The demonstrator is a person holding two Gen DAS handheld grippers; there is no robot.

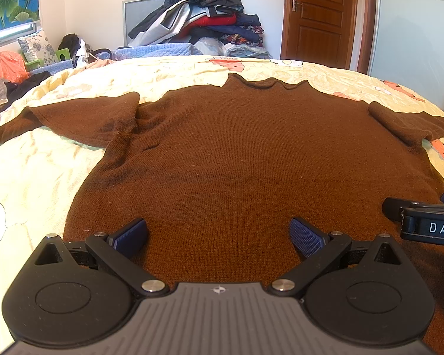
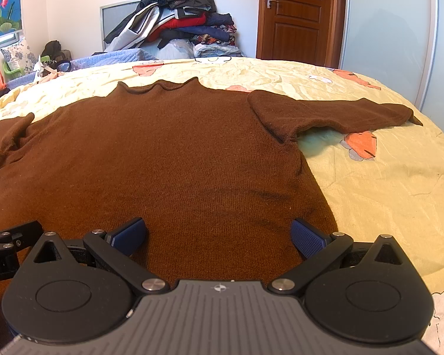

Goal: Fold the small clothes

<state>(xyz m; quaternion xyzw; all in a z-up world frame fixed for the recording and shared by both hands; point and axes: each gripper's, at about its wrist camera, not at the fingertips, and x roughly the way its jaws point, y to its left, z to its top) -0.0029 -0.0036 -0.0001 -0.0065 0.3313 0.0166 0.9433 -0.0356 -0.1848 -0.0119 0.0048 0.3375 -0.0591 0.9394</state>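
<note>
Flat on one yellow bedspread (image 1: 44,177), one brown sweater (image 1: 236,153); two tongs, left tongs (image 1: 219,236) and right tongs (image 2: 219,236), wide apart, empty.

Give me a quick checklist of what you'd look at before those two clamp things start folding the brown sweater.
1. Sweater lies flat on the bedspread, collar away from the cameras: ok.
2. Left sleeve spread out: not ok, it overlaps itself near the shoulder.
3. Right sleeve spread out: ok, it reaches sideways across the bedspread.
4. Left hand-held gripper open and holding nothing: ok, it sits over the hem.
5. Right hand-held gripper open and holding nothing: ok, it sits over the hem's right part.
6. Hem edge itself straight: cannot tell, the gripper bodies hide it.
</note>
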